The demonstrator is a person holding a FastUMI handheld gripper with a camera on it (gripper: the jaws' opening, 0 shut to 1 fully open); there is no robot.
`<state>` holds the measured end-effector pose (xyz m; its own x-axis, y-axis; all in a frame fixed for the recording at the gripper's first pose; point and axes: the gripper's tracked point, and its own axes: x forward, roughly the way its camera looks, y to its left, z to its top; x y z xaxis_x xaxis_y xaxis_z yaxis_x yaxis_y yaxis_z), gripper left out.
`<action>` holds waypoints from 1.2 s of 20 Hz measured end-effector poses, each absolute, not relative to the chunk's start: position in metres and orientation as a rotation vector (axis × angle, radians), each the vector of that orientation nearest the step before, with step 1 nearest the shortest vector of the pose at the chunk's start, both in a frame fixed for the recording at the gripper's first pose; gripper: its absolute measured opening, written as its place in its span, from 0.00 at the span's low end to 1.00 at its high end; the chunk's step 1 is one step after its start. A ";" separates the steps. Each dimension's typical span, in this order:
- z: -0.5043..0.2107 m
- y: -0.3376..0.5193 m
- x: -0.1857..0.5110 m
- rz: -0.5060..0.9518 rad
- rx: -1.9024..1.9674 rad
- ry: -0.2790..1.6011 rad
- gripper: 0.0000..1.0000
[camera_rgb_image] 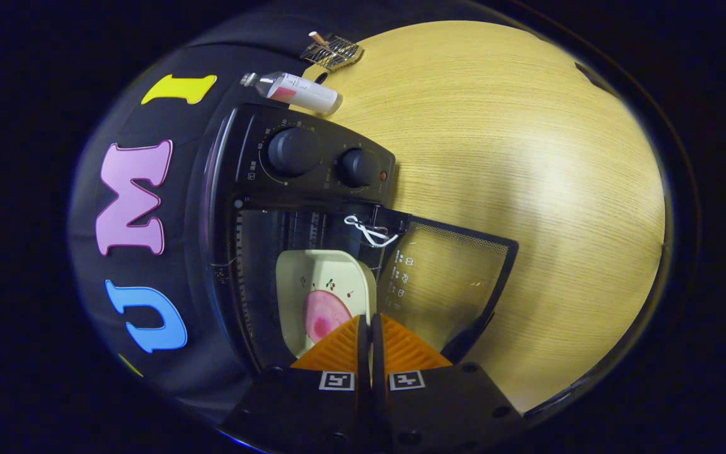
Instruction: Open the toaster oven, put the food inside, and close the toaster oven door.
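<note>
Progress, gripper view: toaster oven (312, 189) is open, its glass door (448, 284) swung fully down and lying flat over the tabletop (527, 157). A plate (338, 271) with the food (325, 315) on it sits inside the cavity, just ahead of the tool's tips. So opening looks done and loading looks done or nearly so; I can't tell whether the plate is fully seated or the tool is touching its near rim. Tool (366, 321): fingers (338, 347) nearly together, only a thin slit between them, and I see nothing clamped in that slit. Left to do, by my read: back off and swing the door up shut. Count: one oven, one door, two knobs (293, 151) on the control panel, one plate, one pink food item, one white tie (369, 230) at the door hinge edge, one bottle (297, 91) lying on the tabletop beyond the oven, one small wire rack (331, 52) past the bottle.
</note>
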<state>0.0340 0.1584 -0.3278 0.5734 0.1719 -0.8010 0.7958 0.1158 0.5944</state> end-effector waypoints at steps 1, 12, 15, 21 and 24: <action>-0.331 0.159 0.037 -0.583 1.423 0.891 0.06; -0.340 0.170 0.066 -0.681 1.526 0.828 0.06; -0.341 0.174 0.074 -0.675 1.542 0.817 0.06; -0.339 0.178 0.088 -0.652 1.639 0.752 0.11; -0.329 0.184 0.090 -0.591 1.667 0.740 0.32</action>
<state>0.0898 0.1844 -0.3290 0.6732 0.1593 -0.7221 0.7394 -0.1401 0.6585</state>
